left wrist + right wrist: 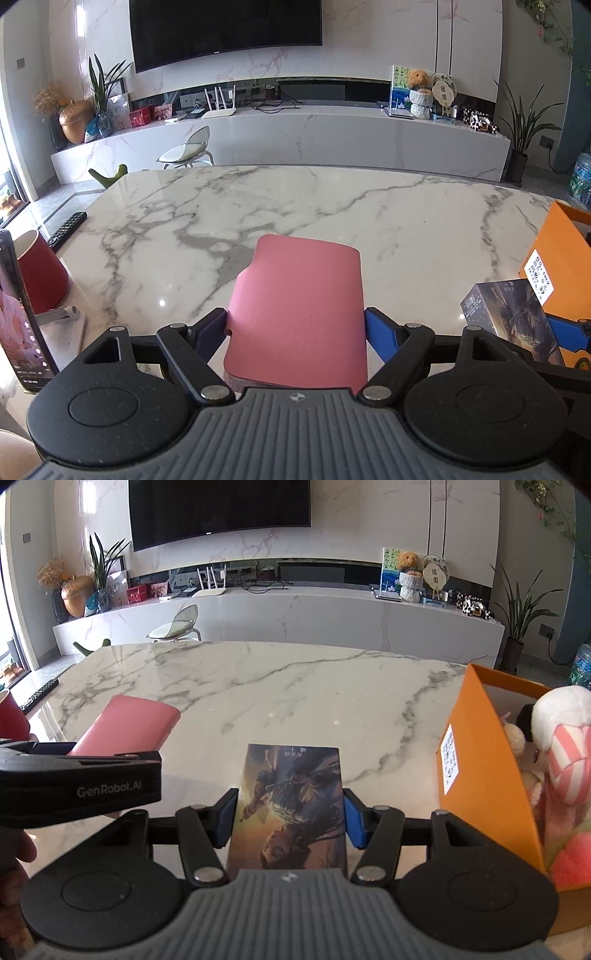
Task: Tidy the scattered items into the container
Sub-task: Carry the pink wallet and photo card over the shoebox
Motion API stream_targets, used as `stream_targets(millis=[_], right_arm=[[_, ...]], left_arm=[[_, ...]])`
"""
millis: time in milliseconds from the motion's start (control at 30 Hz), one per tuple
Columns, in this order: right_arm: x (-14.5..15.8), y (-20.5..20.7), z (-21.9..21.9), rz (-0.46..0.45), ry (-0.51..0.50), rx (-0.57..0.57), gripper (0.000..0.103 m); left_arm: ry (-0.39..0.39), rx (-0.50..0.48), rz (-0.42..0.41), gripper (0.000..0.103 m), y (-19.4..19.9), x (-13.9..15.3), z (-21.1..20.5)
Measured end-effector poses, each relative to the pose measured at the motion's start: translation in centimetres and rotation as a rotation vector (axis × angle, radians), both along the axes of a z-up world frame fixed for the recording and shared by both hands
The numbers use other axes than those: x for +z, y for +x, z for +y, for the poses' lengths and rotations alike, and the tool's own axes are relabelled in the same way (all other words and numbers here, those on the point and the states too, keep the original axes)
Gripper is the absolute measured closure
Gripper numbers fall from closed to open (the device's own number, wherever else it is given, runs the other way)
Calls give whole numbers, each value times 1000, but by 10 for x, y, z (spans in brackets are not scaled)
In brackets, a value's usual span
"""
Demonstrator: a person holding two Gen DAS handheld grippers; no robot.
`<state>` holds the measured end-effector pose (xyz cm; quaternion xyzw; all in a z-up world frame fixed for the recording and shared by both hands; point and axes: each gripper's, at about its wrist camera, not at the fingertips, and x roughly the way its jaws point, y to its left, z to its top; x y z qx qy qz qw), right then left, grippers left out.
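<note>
Gripping pink pouch (295,310) in left claw (295,332) and picture box (291,808) in right claw (290,818), both lifted over bench (277,694). Risking collision together beside orange container (484,775), already crowded with plush toys (561,746).

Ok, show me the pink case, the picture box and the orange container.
pink case (295,310): left wrist view, middle of its pink top face.
picture box (291,808): right wrist view, middle of its printed face.
orange container (484,775): right wrist view, its orange side wall.
</note>
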<state>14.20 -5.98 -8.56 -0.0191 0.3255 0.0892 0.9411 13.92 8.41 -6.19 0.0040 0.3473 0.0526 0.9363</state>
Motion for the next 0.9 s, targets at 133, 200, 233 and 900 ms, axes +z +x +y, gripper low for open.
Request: stream_targets(millis=[133,200,233,900], right_arm=[[19,-22,-12,-54,17,-23,43],[28,-31,-19,-78,26,-36,43],[32,-36,-22,-88,30,-43,43],[83,-116,-116,-242,74,-258,43]], left_arm=[[5,-18,-39,9,-17,20,-10],[12,-33,-60,9,-27,30,-18],[15,-42,-71,9,-32,34,-22],[22,-240,-199,9,-88,79,-114]])
